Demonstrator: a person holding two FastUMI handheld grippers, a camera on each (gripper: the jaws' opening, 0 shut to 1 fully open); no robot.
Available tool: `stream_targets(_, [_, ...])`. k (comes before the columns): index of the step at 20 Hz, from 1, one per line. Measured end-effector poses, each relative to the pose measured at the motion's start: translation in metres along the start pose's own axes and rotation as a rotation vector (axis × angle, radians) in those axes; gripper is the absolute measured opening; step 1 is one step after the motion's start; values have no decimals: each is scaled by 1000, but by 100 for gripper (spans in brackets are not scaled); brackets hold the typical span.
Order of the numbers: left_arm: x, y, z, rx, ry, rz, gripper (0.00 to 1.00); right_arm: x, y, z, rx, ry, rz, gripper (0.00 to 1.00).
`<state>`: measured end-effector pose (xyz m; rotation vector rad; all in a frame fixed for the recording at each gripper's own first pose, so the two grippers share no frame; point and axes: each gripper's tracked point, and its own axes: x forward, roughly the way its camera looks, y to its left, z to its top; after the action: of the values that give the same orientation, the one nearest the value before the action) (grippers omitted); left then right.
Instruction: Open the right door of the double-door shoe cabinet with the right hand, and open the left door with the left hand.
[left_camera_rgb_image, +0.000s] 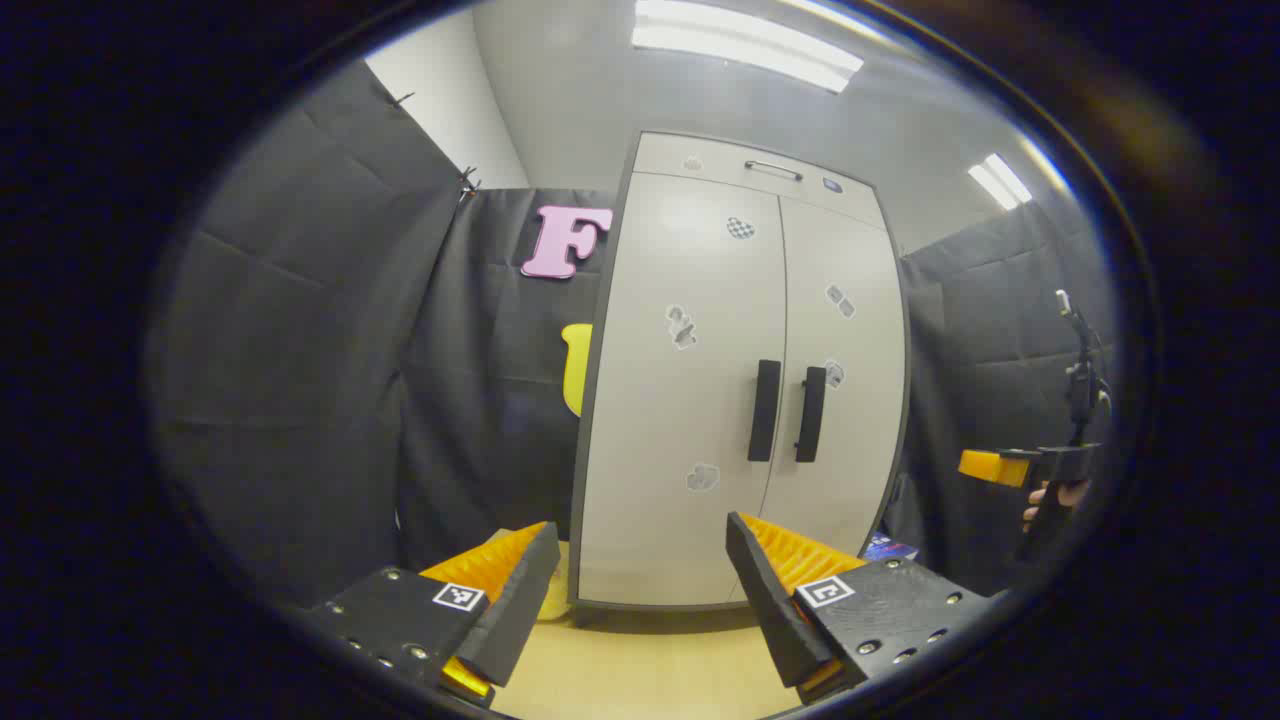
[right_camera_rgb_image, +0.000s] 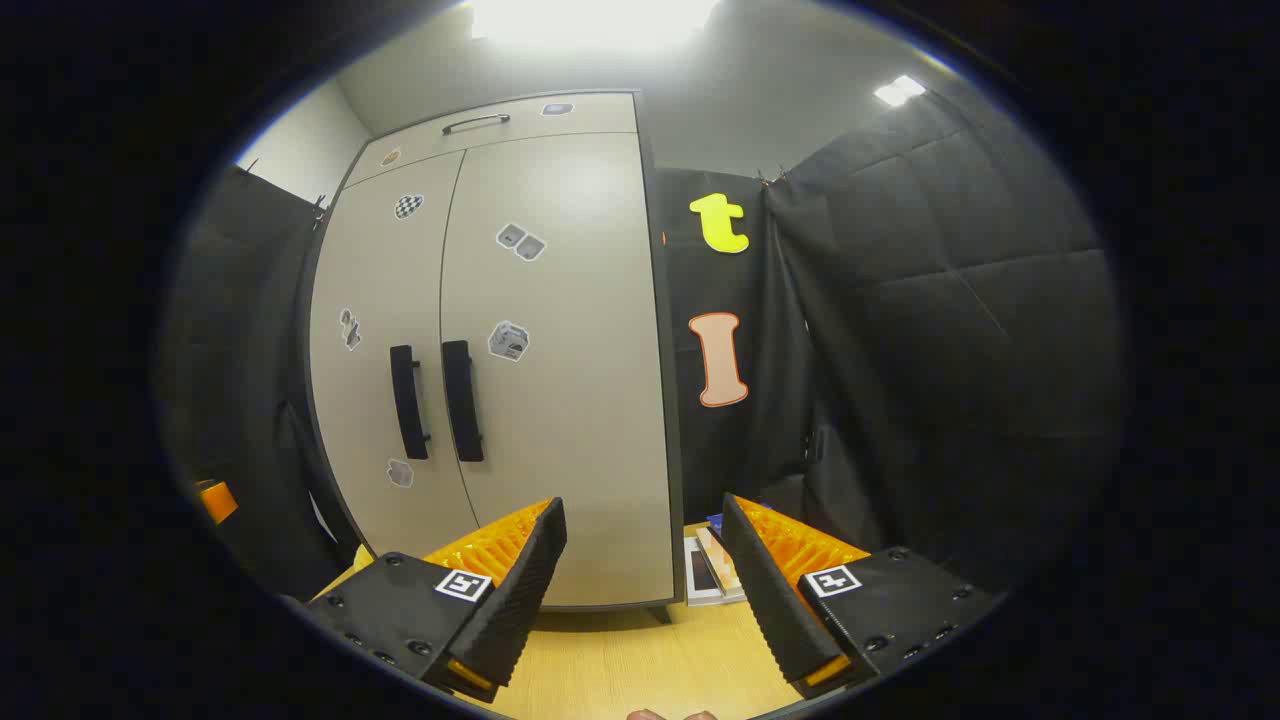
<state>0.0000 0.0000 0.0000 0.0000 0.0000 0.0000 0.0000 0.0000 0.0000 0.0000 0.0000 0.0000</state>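
Both hand-held grippers stand wide and hold nothing: the left hand-held gripper (left_camera_rgb_image: 640, 590) faces the left door (left_camera_rgb_image: 685, 390), the right hand-held gripper (right_camera_rgb_image: 645, 580) the right door (right_camera_rgb_image: 560, 360). I see the shoe cabinet (left_camera_rgb_image: 740, 380) upright on the floor (left_camera_rgb_image: 640, 670), both doors shut, two dark vertical handles (left_camera_rgb_image: 765, 410) side by side at the centre seam, open room before them. I count several small stickers (right_camera_rgb_image: 508, 340), none readable. Flat items (right_camera_rgb_image: 712, 572) lie beside the cabinet's right foot.

Wood floor (right_camera_rgb_image: 640, 660) w/ shoe cabinet (right_camera_rgb_image: 560, 400) standing on it, small boxes (right_camera_rgb_image: 712, 572) just beside.
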Motion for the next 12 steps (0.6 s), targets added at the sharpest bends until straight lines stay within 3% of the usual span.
stream_targets(12, [-13, 14, -31, -17, 50, -13, 96, 6, 35, 16, -18, -9, 51, 98])
